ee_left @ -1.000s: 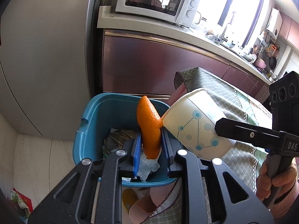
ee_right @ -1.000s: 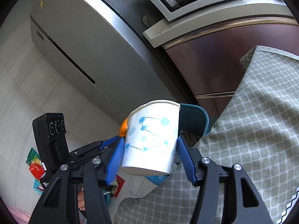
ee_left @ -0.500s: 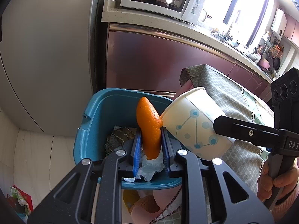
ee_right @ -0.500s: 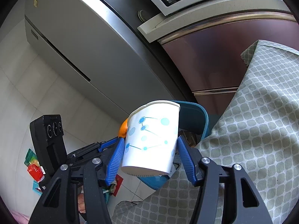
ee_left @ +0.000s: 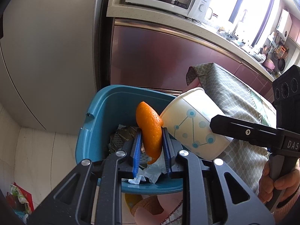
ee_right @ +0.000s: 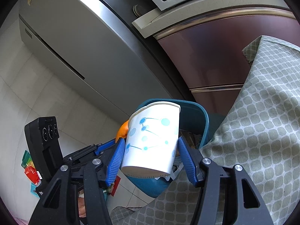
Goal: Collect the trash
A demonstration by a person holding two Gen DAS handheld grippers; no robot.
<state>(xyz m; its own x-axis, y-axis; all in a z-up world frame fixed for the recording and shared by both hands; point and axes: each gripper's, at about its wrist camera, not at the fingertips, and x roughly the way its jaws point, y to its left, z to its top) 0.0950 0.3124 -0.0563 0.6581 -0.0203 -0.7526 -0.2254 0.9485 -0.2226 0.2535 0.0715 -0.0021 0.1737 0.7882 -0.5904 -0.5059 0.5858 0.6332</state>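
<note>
mostly hidden bin (ee_left: 97,131) contents, peel (ee_left: 150,129) blocking

The pale tiled floor (ee_right: 37,97) carries the teal trash bin (ee_left: 112,108) beside the grey fridge (ee_right: 78,43) — and, off to the side, loose colourful wrappers (ee_right: 31,170) (1 red, others green).

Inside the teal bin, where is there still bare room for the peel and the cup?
The teal plastic bin shows bare wall at its far and left sides. Crowded: a dark patterned wrapper and crumpled white tissue lie under the orange peel, beside the white paper cup.
</note>
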